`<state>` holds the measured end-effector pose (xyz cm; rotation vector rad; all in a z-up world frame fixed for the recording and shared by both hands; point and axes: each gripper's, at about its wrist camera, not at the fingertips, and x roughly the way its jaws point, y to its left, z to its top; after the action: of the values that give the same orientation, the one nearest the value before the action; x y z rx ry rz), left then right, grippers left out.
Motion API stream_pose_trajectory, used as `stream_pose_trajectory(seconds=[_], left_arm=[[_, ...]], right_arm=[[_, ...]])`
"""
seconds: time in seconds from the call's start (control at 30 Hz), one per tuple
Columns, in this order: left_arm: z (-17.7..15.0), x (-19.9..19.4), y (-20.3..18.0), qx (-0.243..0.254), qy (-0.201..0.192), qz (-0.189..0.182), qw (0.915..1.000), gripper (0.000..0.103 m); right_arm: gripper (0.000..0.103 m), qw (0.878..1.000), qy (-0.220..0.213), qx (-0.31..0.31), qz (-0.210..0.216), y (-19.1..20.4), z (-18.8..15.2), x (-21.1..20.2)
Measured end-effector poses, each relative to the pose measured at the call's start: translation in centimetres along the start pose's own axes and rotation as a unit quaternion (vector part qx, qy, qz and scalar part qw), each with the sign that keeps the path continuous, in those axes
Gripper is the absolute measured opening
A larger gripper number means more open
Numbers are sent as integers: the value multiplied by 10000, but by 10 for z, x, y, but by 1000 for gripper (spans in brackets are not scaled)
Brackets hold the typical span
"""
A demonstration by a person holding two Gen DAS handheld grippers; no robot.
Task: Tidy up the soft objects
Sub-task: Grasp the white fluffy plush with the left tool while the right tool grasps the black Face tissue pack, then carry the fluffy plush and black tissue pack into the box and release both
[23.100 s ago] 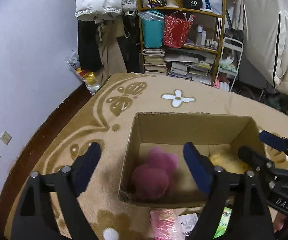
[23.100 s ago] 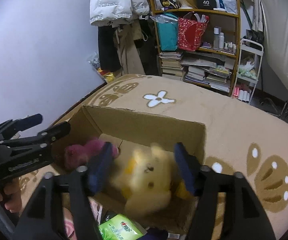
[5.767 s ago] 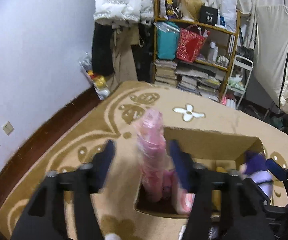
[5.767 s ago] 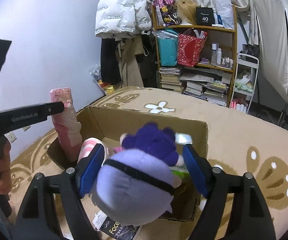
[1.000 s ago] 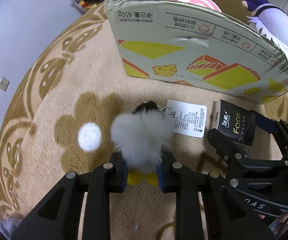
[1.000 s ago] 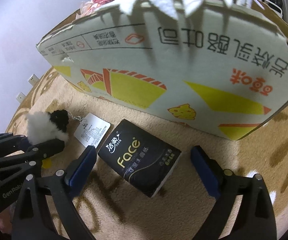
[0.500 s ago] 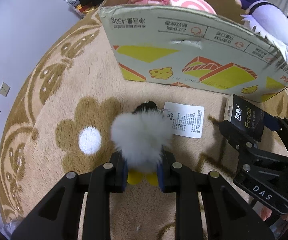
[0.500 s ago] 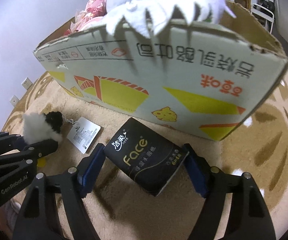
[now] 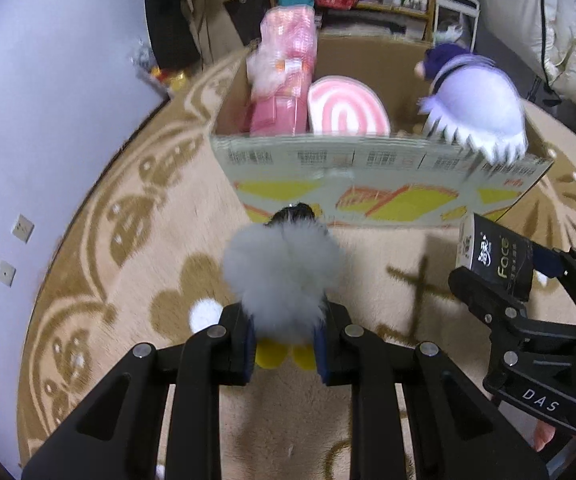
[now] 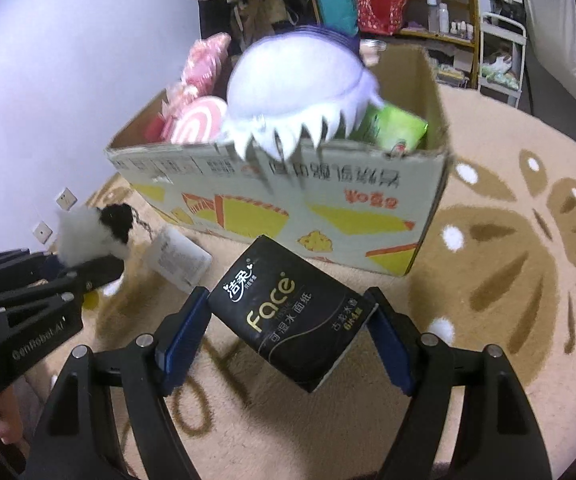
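The left gripper (image 9: 284, 338) was clamped narrow on a fluffy white plush (image 9: 282, 276) w/ a black head and yellow feet, held above the carpet (image 9: 136, 240) just in front of the cardboard box (image 9: 368, 184). A white paper tag (image 10: 178, 258) hung from the plush on a small chain (seen from the right wrist cam). The right gripper (image 10: 286, 346) was closed on a black tissue pack (image 10: 292, 314) marked "Face", tilted corner-down between the blue pads, near the box's front wall, to the right of the plush. In the box: a pink wrapped bundle (image 9: 284, 76) upright at the left, a pink-and-white swirl cushion (image 9: 346, 110) beside it, a purple-and-white plush (image 9: 474, 106) draped over the front rim, and a green pack (image 10: 392, 128) at the right end. Both views were somewhat motion-blurred.
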<state>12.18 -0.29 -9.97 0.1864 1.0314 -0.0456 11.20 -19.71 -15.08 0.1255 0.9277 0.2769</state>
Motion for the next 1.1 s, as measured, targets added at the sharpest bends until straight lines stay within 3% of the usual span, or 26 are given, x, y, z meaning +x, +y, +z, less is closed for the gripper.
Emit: stream_pose_trajectory(seconds=[0.17,0.27,0.4,0.5,0.7,1.1], left_arm=[[9,-22,5,-3,-291,1,9996,21],[15,-40,14,-175,-557,-257,9980,21],[26,-60,14,-29,-901,-49,9959,21],[39,-72,14,-92,-1227,-91,9924,21],[73,-75,10,23,-1430,-30,9897,21],[126,-56,25,-59,-1539,50,9881,22]], right_arm=[[82,9996,-281,-1,2,-3,3,-25],[82,9992,-392,-46,7,1,6,-34],[82,9982,-601,-83,0,3,12,-49],[82,9970,-760,-168,-20,5,23,-58],[82,9935,-1121,-185,18,2,52,-73],[82,9908,-1296,-376,-117,-6,105,-65]])
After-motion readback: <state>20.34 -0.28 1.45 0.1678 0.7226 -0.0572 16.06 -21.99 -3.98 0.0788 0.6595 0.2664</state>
